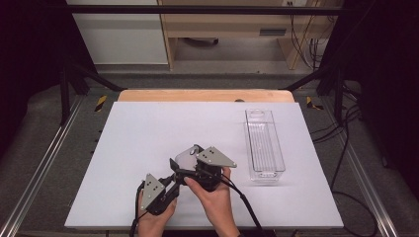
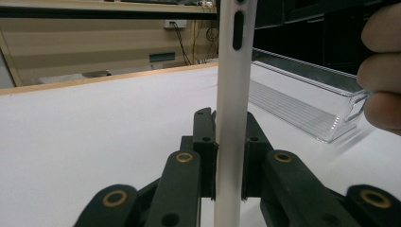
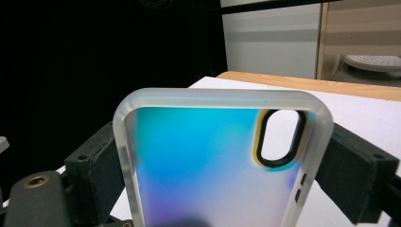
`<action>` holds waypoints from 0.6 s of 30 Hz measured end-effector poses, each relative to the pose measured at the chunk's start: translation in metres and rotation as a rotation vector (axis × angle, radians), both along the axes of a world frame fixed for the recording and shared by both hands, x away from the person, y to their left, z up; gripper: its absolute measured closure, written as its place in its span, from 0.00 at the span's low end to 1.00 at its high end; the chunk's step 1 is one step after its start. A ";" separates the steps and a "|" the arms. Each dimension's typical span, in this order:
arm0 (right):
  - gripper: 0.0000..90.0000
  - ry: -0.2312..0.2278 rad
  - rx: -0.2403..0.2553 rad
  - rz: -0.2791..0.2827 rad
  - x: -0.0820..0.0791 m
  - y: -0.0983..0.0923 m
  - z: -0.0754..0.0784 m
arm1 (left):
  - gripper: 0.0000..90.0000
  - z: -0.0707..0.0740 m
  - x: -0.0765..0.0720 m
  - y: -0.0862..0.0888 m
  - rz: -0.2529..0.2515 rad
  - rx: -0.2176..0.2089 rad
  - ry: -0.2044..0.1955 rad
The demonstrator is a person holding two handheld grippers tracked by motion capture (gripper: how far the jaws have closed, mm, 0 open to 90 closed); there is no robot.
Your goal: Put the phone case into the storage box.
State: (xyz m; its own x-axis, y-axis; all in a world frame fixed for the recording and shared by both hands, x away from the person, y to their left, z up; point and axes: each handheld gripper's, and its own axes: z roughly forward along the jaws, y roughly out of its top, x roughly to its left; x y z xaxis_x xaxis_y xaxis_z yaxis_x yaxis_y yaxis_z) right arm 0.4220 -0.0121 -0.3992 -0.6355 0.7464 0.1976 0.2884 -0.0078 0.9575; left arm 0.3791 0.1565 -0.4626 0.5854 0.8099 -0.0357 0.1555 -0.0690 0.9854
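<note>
Phone case (image 3: pixel 208 165): frosted white rim, back shaded blue to violet, camera cut-out edged in black and yellow. Tray (image 1: pixel 265 143): clear, ribbed. Counter (image 1: pixel 148 128): white, wooden edge. Tools: black, with grey plates and brass-coloured rivets.

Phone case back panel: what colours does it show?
The phone case shades from blue-turquoise to purple and white, clearest in the right gripper view.

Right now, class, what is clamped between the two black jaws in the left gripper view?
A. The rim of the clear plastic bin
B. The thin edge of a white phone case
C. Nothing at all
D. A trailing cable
B: in the left gripper view the left gripper has both jaws pressed against the narrow side of the phone case, while the clear bin lies apart on the table.
</note>
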 end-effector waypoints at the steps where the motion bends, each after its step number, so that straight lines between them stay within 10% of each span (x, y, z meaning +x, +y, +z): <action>1: 0.17 0.001 0.000 0.003 0.000 0.000 0.000 | 0.90 0.000 0.000 0.000 0.001 0.000 -0.001; 18: 0.19 0.029 -0.008 0.005 -0.001 -0.002 0.001 | 0.89 -0.001 0.000 -0.001 -0.008 0.011 0.000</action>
